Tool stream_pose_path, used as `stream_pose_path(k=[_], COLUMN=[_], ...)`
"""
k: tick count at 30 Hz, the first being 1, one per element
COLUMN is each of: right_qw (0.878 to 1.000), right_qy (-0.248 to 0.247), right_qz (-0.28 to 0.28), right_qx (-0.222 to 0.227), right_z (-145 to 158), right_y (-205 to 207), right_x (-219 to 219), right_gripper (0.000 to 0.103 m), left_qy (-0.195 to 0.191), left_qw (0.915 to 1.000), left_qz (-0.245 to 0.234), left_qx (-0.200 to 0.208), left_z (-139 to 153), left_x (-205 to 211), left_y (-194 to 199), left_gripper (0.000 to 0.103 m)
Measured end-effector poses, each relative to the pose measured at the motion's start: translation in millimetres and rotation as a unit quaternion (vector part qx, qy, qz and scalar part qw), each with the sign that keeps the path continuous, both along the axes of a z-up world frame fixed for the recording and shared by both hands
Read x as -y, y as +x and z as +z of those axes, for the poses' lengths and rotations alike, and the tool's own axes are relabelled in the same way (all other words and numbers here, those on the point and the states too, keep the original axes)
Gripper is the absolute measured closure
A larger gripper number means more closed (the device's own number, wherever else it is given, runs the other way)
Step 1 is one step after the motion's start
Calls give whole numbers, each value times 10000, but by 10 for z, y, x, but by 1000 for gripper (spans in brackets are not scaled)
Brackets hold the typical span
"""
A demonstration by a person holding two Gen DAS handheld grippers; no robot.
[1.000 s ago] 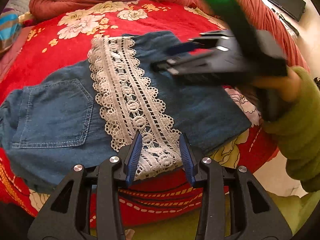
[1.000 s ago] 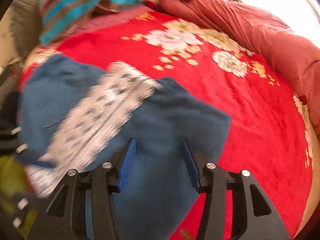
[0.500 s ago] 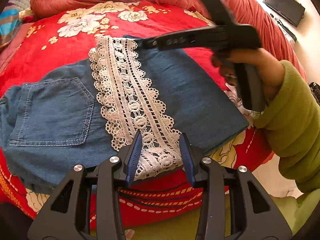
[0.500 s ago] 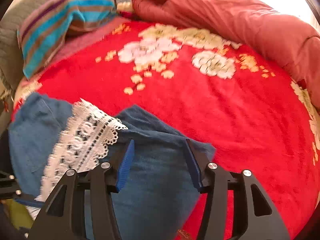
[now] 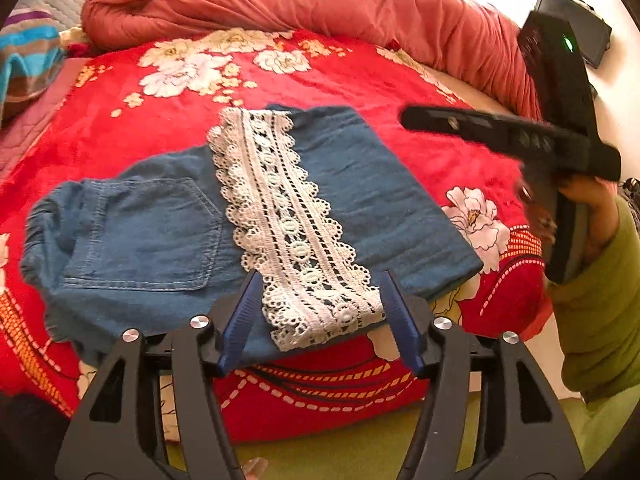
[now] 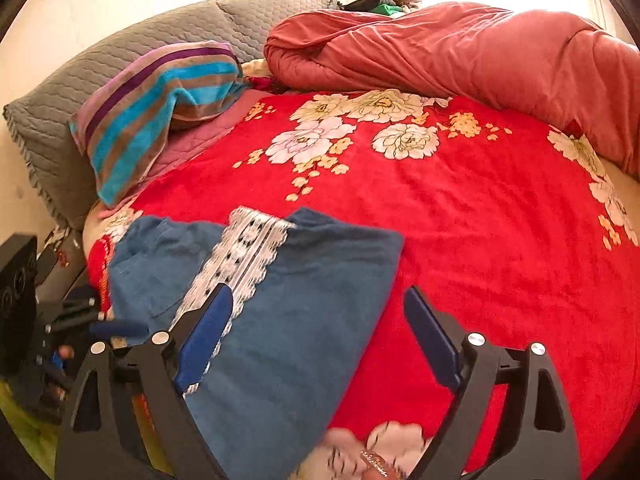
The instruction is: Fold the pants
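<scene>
Folded blue denim pants [image 5: 352,192] with a white lace band [image 5: 288,224] and a back pocket [image 5: 144,236] lie flat on the red floral bedspread [image 5: 192,120]. My left gripper [image 5: 320,312] is open, just over the near hem where the lace ends, holding nothing. My right gripper [image 6: 320,344] is open and empty above the right part of the pants [image 6: 304,304]. In the left wrist view the right gripper's body [image 5: 516,140] hangs in the air to the right of the pants.
A rolled pink-red duvet [image 5: 280,0] lies along the far side of the bed. A striped towel [image 6: 160,96] and grey pillows [image 6: 60,104] sit at the head. The bed's near edge [image 5: 320,408] runs under my left gripper.
My right gripper has pulled back off the pants to the right and its jaws have opened wider. The pants lie still. The left gripper has barely moved.
</scene>
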State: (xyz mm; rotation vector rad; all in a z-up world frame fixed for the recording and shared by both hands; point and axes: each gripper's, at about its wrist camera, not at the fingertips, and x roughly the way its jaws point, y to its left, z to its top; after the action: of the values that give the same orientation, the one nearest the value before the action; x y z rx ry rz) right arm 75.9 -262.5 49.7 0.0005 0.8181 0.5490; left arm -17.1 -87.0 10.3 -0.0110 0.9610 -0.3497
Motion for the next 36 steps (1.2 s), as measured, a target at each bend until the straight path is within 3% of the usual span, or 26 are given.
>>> stream_pose_path(k=[10, 13, 15, 23, 36], right_qw=[9997, 9990, 9983, 9949, 9850], right_qy=[-52, -100, -157, -291, -534], right_qz=[235, 436, 543, 910, 1594], right_qx=[8, 86, 138, 330, 379], right_z=[60, 129, 177, 356, 426], right_y=[-187, -210, -217, -165, -18], right_x=[-119, -271, -376, -798, -1569], right_gripper=[16, 16, 5, 5, 5], left_qy=[166, 176, 160, 18, -838], left_qw=[9977, 9967, 9962, 9930, 9761], left_qz=[554, 691, 760, 1113, 1989], left_qx=[355, 380, 388, 383, 242], left_z=[206, 228, 233, 222, 123], left_x=[-250, -345, -410, -684, -1394], left_y=[-217, -268, -301, -390, -467], left_gripper=[12, 10, 10, 10, 10])
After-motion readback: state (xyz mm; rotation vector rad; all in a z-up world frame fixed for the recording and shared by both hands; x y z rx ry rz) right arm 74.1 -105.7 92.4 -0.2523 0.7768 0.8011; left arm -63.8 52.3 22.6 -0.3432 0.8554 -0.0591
